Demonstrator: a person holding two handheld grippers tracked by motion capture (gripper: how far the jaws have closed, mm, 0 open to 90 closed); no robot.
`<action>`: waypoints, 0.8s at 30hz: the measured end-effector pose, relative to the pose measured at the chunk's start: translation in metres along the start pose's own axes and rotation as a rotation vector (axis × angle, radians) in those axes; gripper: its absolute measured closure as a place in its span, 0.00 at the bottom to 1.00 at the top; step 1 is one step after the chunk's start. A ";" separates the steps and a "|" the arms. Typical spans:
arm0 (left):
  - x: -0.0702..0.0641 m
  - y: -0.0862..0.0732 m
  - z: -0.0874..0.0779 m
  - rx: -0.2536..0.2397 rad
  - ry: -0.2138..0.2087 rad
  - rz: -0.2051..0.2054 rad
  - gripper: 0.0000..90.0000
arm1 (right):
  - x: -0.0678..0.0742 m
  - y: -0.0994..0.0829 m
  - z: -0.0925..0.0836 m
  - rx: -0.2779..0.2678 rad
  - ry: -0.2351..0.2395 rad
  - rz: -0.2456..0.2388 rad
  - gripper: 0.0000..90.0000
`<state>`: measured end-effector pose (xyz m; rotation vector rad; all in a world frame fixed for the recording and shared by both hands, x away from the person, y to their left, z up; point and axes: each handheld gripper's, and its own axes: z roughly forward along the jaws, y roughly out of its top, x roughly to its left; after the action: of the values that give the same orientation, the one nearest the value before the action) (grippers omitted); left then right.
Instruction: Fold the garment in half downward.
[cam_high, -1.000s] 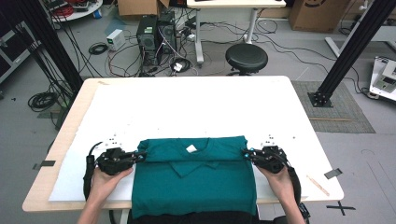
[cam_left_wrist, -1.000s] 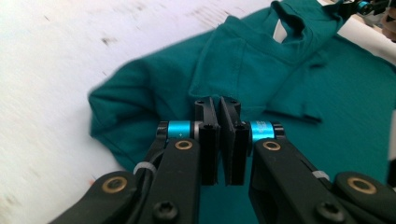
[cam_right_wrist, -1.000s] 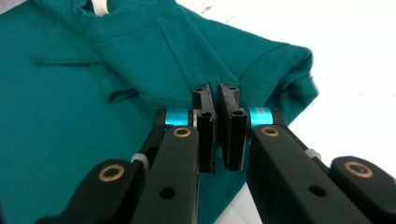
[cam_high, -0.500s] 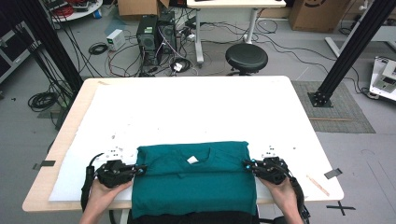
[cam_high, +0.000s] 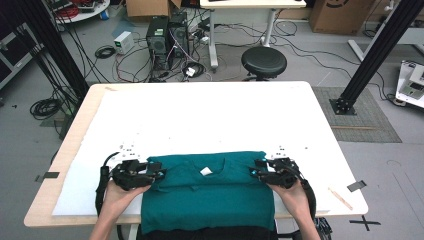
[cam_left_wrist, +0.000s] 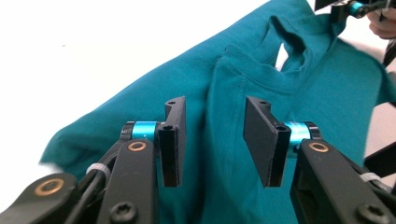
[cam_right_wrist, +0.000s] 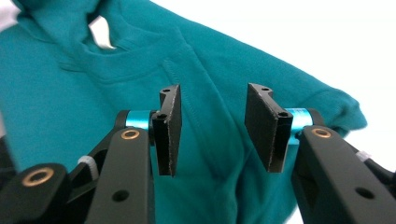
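Both hands (cam_high: 120, 192) low beside teal shirt (cam_high: 210, 195)

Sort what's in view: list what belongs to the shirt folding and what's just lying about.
In the job:
- teal shirt, folded at the table's near edge
- left gripper, jaws just opened, off the cloth
- right gripper, likewise
- white table cover

Lying about:
- stool
- computer towers
- floor cables
- cardboard boxes
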<state>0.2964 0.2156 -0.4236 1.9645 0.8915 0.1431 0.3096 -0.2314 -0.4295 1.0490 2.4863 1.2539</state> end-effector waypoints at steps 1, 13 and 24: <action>0.000 0.000 0.005 0.015 -0.003 -0.001 0.67 | -0.001 0.001 0.006 0.023 -0.006 -0.003 0.64; -0.019 -0.010 -0.005 -0.011 -0.079 0.055 0.98 | 0.006 -0.015 -0.007 0.004 0.077 -0.045 0.98; -0.042 -0.043 -0.011 0.079 -0.138 0.107 0.93 | 0.026 -0.047 -0.019 0.052 0.132 -0.095 0.84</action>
<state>0.2383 0.2087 -0.4411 2.0689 0.7126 0.0330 0.2583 -0.2453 -0.4488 0.8737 2.6457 1.2752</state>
